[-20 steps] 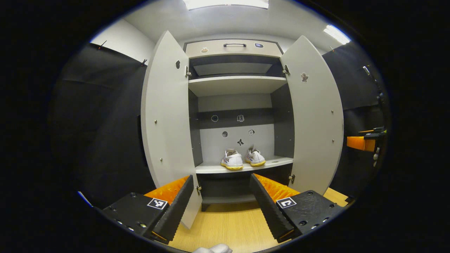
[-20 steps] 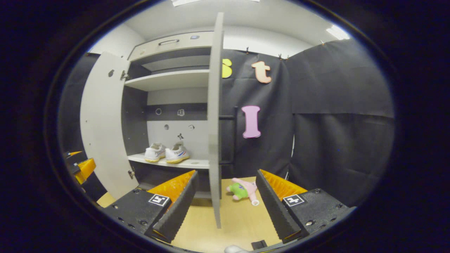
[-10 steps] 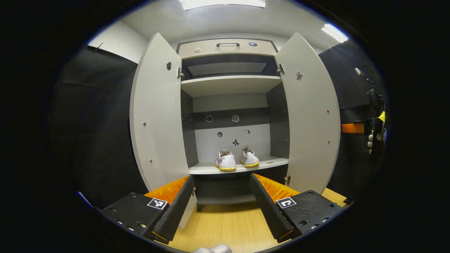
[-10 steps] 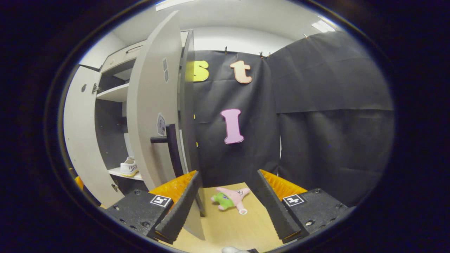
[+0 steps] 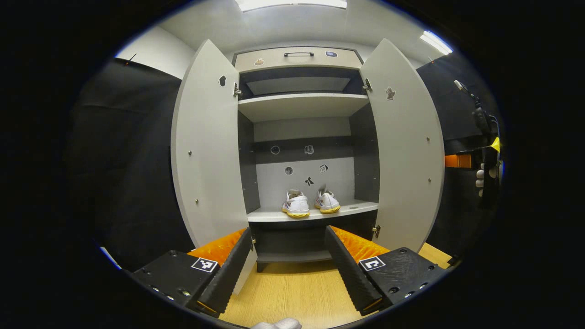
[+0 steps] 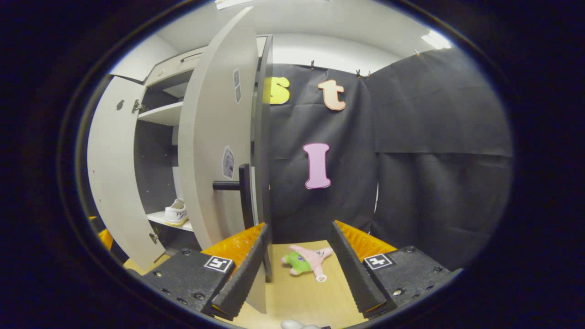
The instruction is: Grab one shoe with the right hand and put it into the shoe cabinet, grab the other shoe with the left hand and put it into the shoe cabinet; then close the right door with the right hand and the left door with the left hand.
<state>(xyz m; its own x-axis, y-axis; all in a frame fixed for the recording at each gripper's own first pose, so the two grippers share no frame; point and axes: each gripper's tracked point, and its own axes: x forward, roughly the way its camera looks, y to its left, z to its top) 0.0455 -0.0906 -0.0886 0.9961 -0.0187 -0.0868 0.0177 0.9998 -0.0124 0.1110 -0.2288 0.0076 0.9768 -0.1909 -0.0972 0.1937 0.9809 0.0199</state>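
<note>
In the left gripper view, the left gripper (image 5: 289, 265) has its jaws wide apart with nothing between them, over the wooden floor (image 5: 292, 292). Straight ahead beyond the jaws stands the shoe cabinet (image 5: 299, 103), both doors swung open. The left door (image 5: 208, 146) stands beyond the left jaw, the right door (image 5: 404, 146) beyond the right jaw. Between the doors, farther in, the two shoes sit side by side on the lower shelf (image 5: 356, 210): the left shoe (image 5: 296, 204) and the right shoe (image 5: 327, 202), heels toward the camera, close together; whether they touch cannot be told. Far off to the right of the jaws, past the right door, the right gripper (image 5: 461, 161) shows with a hand (image 5: 480, 176) on it.

In the right gripper view, the right gripper (image 6: 299, 269) also has its jaws wide and empty. The right door's outer face (image 6: 215, 146) stands just ahead of the left jaw, its dark handle (image 6: 240, 189) a little above that jaw. Between the jaws, on the floor, lies a pink and green plush toy (image 6: 307, 260). To the left of the door, deeper in, one shoe (image 6: 176, 212) shows on the shelf, with the left door (image 6: 114, 169) beyond.
</note>
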